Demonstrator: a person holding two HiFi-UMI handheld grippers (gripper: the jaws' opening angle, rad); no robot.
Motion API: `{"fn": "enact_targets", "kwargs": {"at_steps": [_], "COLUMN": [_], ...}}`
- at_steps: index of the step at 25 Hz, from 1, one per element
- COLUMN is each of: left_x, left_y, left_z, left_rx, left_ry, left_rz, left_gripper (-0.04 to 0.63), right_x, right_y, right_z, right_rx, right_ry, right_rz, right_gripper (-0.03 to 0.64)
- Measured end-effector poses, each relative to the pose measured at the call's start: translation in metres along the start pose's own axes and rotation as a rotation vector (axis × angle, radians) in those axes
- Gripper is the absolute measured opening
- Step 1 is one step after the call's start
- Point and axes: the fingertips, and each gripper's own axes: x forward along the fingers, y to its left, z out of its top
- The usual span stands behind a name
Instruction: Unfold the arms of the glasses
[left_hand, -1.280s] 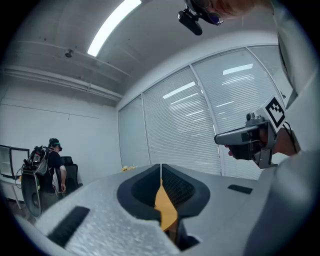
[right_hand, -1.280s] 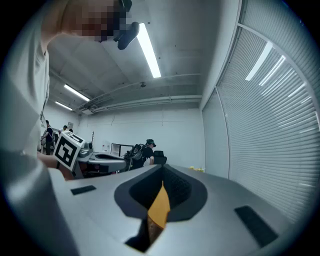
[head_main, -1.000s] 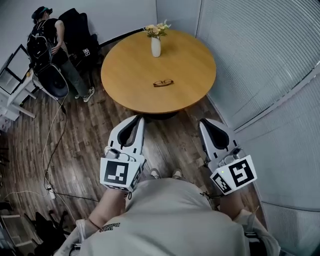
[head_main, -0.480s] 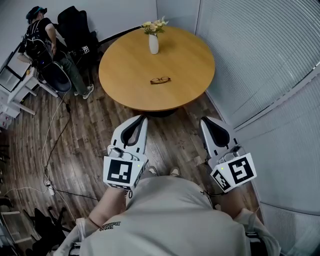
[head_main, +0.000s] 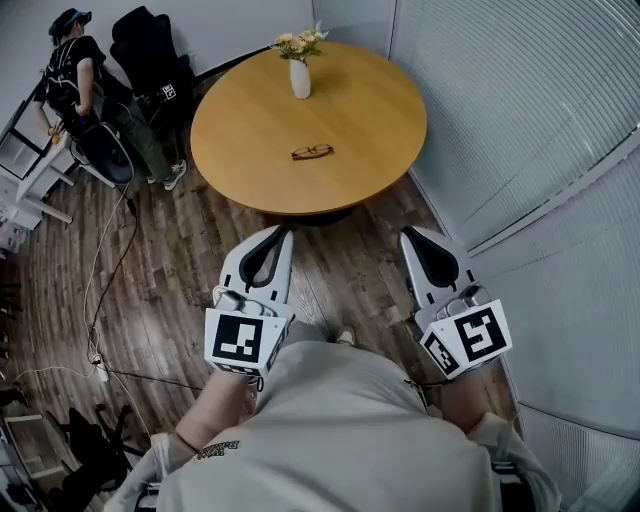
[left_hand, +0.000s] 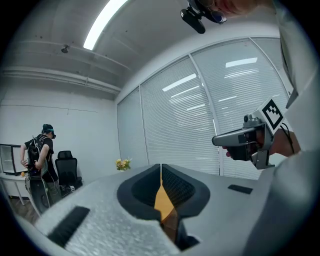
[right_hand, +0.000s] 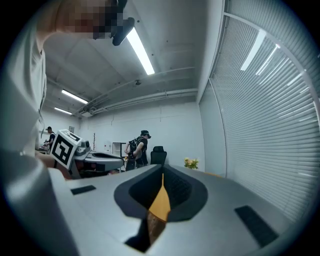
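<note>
**A:** What is everything resting on?

**B:** A round wooden table, standing on a dark plank floor.

**A:** And what's on the top?

**B:** Two things. A dark-framed pair of glasses lies flat near the middle, a little toward the near edge. It's too small to tell how the arms sit. A white vase stands upright close to the far edge, with pale yellow flowers in it.

**A:** Are they touching?

**B:** No, well apart, with bare wood between them.

**A:** Anything on the floor itself?

**B:** A black office chair stands near the table's far left side.
</note>
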Motion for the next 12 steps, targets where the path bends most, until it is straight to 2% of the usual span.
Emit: {"fn": "enact_targets", "kwargs": {"at_steps": [12], "left_x": [0.009], "left_y": [-0.014], "left_z": [-0.002], "left_rx": [0.025], "left_ry": [0.024], "left_rz": [0.029], "left_gripper": [0.031], "right_x": [-0.003], "right_y": [-0.024], "right_z": [-0.009], "right_rx": [0.024], "right_ry": [0.006], "right_rz": [0.012], "right_gripper": [0.032]}}
